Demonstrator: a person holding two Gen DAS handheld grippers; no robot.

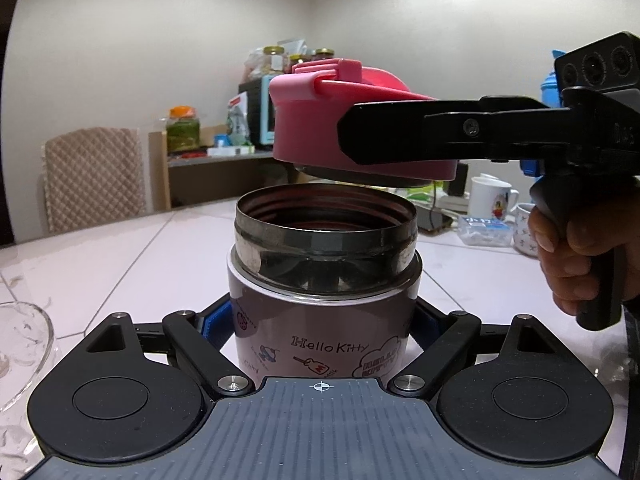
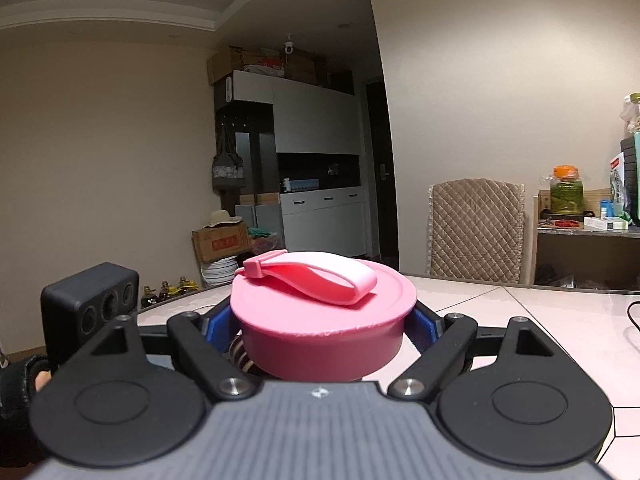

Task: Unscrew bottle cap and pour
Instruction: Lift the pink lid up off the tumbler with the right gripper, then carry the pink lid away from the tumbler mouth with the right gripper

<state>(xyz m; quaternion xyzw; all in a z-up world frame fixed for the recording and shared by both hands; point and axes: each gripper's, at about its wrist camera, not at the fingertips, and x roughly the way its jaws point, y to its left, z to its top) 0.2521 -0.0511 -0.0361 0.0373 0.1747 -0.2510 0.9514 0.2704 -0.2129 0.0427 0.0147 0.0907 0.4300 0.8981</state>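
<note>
Holding the round pink plastic cap (image 1: pixel 360 128) clenched in my right tool (image 2: pixel 324 330), just above the steel-rimmed Hello Kitty bottle (image 1: pixel 324 280) gripped upright by my left tool (image 1: pixel 322 320).

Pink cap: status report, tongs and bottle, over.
Left tongs clamped on bottle. Right tongs gripping pink cap, lifted clear above open mouth. Glass dish at left, nothing blocking.
</note>
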